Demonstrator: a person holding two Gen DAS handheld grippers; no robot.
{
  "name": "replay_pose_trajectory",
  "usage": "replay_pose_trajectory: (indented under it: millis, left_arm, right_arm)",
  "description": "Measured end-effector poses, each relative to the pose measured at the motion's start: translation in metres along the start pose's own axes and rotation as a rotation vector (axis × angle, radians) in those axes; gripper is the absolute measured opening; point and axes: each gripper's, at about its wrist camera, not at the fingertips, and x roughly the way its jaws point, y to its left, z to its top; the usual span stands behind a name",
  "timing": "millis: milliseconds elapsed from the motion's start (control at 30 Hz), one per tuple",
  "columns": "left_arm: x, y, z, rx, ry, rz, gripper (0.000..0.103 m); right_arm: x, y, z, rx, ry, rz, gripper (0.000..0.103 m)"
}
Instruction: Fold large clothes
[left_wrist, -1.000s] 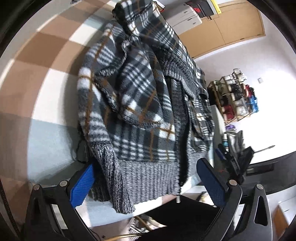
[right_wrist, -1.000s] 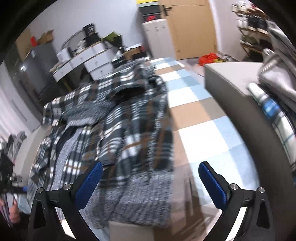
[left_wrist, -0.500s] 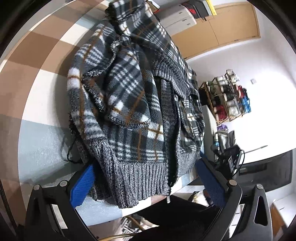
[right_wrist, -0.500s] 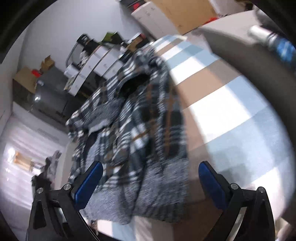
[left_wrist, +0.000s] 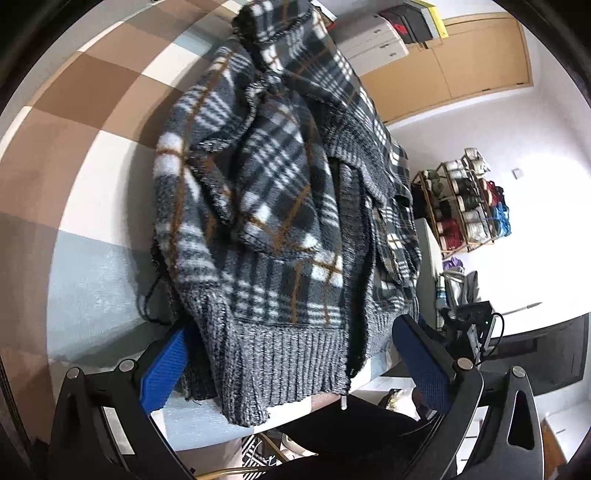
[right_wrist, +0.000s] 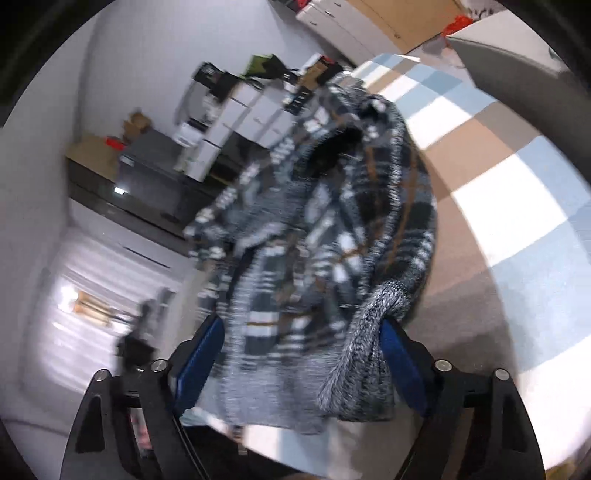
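Note:
A grey, white and brown plaid jacket (left_wrist: 273, 206) with grey ribbed knit hem and cuffs lies crumpled on a checked tablecloth (left_wrist: 92, 122). My left gripper (left_wrist: 291, 365) is open, its blue pads on either side of the ribbed hem (left_wrist: 280, 354) at the table's near edge. In the blurred right wrist view the jacket (right_wrist: 332, 236) fills the space between the pads. My right gripper (right_wrist: 299, 362) is partly closed around the hem, with a knit cuff (right_wrist: 365, 343) against the right pad.
The tablecloth (right_wrist: 509, 192) extends right of the jacket. A shelf of yarn cones (left_wrist: 469, 206) and wooden cabinets (left_wrist: 461, 62) stand beyond the table. White drawers (right_wrist: 251, 110) and a dark cabinet (right_wrist: 147, 177) lie behind. A grey sofa edge (right_wrist: 517, 55) is at the upper right.
My right gripper has moved in onto the jacket hem and narrowed around it. My left gripper has stayed open, edging closer to the hem.

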Motion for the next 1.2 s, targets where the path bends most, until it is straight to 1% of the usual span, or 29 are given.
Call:
replay_pose_trajectory:
  millis: [33, 67, 100, 133, 200, 233, 300, 333, 367, 433, 467, 500, 567, 633, 667, 700, 733, 767, 800, 833, 900, 967, 1000, 1033, 1067, 1100, 1133, 1167, 1200]
  left_arm:
    - [0.0, 0.001, -0.001, -0.001, 0.0, 0.008, 0.101]
    - [-0.001, 0.001, -0.002, 0.003, -0.001, 0.013, 0.101]
    - [-0.003, -0.001, -0.004, 0.016, -0.006, 0.03, 0.101]
    - [-0.003, -0.002, -0.005, 0.025, -0.009, 0.044, 0.101]
    - [-0.005, -0.005, -0.008, 0.052, -0.02, 0.087, 0.101]
    - [-0.006, -0.007, -0.01, 0.067, -0.028, 0.127, 0.101]
    - [-0.004, -0.007, -0.012, 0.089, -0.036, 0.235, 0.101]
    - [-0.005, -0.009, -0.013, 0.106, -0.042, 0.245, 0.101]
    - [-0.003, -0.011, -0.014, 0.126, -0.041, 0.28, 0.101]
    - [0.002, -0.017, -0.017, 0.169, -0.038, 0.324, 0.101]
    - [0.006, -0.021, -0.02, 0.2, -0.033, 0.361, 0.101]
    - [0.009, -0.025, -0.022, 0.226, -0.028, 0.391, 0.101]
    - [0.014, -0.03, -0.025, 0.267, -0.025, 0.432, 0.1]
    - [0.015, -0.033, -0.025, 0.299, -0.044, 0.472, 0.075]
    - [0.013, -0.034, -0.027, 0.313, -0.062, 0.513, 0.042]
    - [0.011, -0.032, -0.025, 0.306, -0.071, 0.532, 0.022]
    - [0.007, -0.026, -0.022, 0.27, -0.069, 0.499, 0.018]
    - [0.005, -0.02, -0.02, 0.242, -0.057, 0.458, 0.011]
    - [0.003, -0.014, -0.017, 0.218, -0.042, 0.427, 0.006]
    - [0.0, -0.008, -0.015, 0.187, -0.034, 0.39, 0.006]
    - [-0.002, -0.003, -0.013, 0.157, -0.014, 0.338, 0.006]
    - [-0.004, -0.002, -0.013, 0.148, -0.006, 0.306, 0.005]
    - [-0.006, -0.002, -0.014, 0.149, -0.009, 0.295, 0.005]
    - [-0.006, -0.003, -0.013, 0.154, -0.013, 0.297, 0.005]
    - [-0.008, -0.002, -0.013, 0.176, -0.027, 0.335, 0.005]
    - [-0.003, -0.006, -0.014, 0.191, -0.031, 0.376, 0.005]
    - [0.004, -0.013, -0.014, 0.206, -0.03, 0.399, 0.005]
    - [0.005, -0.015, -0.015, 0.231, -0.03, 0.417, 0.005]
    - [0.003, -0.018, -0.013, 0.235, -0.03, 0.421, 0.005]
  right_arm:
    - [0.001, 0.002, -0.001, -0.006, -0.003, -0.044, 0.07]
    - [-0.001, 0.002, 0.0, -0.016, -0.016, -0.096, 0.06]
    - [-0.002, 0.003, 0.0, -0.028, -0.03, -0.136, 0.059]
    - [-0.002, 0.002, 0.0, -0.027, -0.032, -0.147, 0.059]
    - [0.001, -0.003, 0.0, -0.006, -0.012, -0.141, 0.057]
    - [0.003, -0.006, 0.0, -0.002, -0.003, -0.145, 0.056]
    - [0.006, -0.009, -0.001, 0.001, 0.014, -0.158, 0.057]
    - [0.005, -0.011, -0.002, 0.003, 0.017, -0.146, 0.056]
    - [0.006, -0.012, -0.002, 0.006, 0.028, -0.132, 0.056]
    - [0.01, -0.015, -0.004, 0.038, 0.067, -0.054, 0.056]
    - [0.011, -0.013, -0.007, 0.039, 0.083, -0.037, 0.048]
    - [0.014, -0.01, -0.009, 0.023, 0.097, -0.053, 0.032]
    - [0.019, -0.006, -0.01, -0.003, 0.111, -0.085, 0.022]
    - [0.016, -0.006, -0.01, -0.002, 0.101, -0.083, 0.018]
    - [0.014, -0.006, -0.01, 0.0, 0.095, -0.081, 0.016]
    - [0.012, -0.007, -0.01, 0.002, 0.09, -0.079, 0.016]
    - [0.01, -0.008, -0.01, 0.003, 0.081, -0.081, 0.015]
    - [0.007, -0.008, -0.01, 0.002, 0.073, -0.083, 0.015]
    - [0.004, -0.009, -0.01, 0.001, 0.068, -0.083, 0.014]
    - [0.003, -0.009, -0.01, 0.002, 0.063, -0.082, 0.014]
    - [0.001, -0.007, -0.01, -0.005, 0.05, -0.086, 0.014]
    - [0.001, -0.001, -0.01, -0.022, 0.037, -0.096, 0.014]
    - [-0.001, 0.003, -0.011, -0.044, 0.022, -0.115, 0.014]
    - [-0.002, 0.007, -0.013, -0.068, 0.017, -0.128, 0.013]
    - [-0.003, 0.011, -0.013, -0.1, 0.01, -0.151, 0.013]
    - [-0.005, 0.014, -0.015, -0.139, -0.016, -0.222, 0.013]
    - [-0.006, 0.016, -0.016, -0.151, -0.023, -0.249, 0.013]
    - [-0.006, 0.016, -0.018, -0.149, -0.019, -0.254, 0.013]
    - [-0.005, 0.016, -0.021, -0.142, -0.015, -0.26, 0.013]
